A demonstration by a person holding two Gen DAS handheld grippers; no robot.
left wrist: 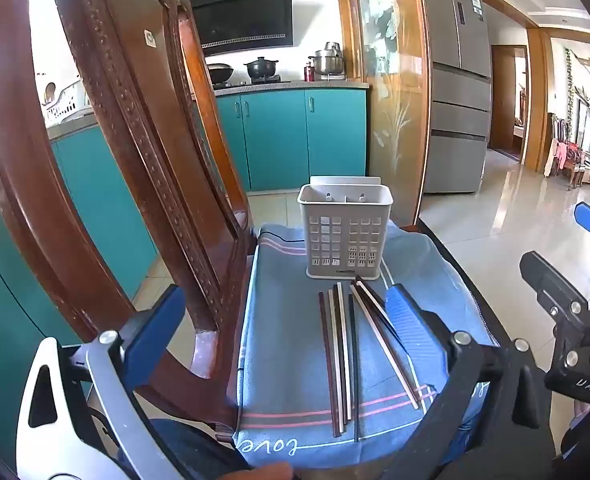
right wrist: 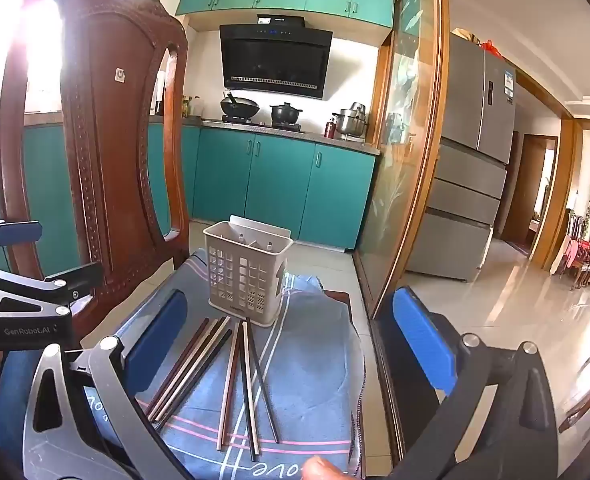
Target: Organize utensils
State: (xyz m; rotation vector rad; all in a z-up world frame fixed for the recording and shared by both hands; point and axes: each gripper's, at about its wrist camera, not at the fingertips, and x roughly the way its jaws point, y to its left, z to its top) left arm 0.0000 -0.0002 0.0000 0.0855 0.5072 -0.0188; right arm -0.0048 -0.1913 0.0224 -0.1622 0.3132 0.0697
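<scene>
On the left, a carved dark-red wooden chair back (left wrist: 107,160) rises beside a blue-grey cloth with pink stripes (left wrist: 291,360). Above the cloth, the left gripper (left wrist: 283,320) hangs with its blue-padded fingers spread wide, gripping nothing. Between them lie dark and pale chopsticks (left wrist: 347,356) in a loose bunch, their far tips just short of the beige perforated plastic utensil holder (left wrist: 345,232), which stands upright. Further right, the right gripper (right wrist: 295,344) is likewise wide apart and empty.
</scene>
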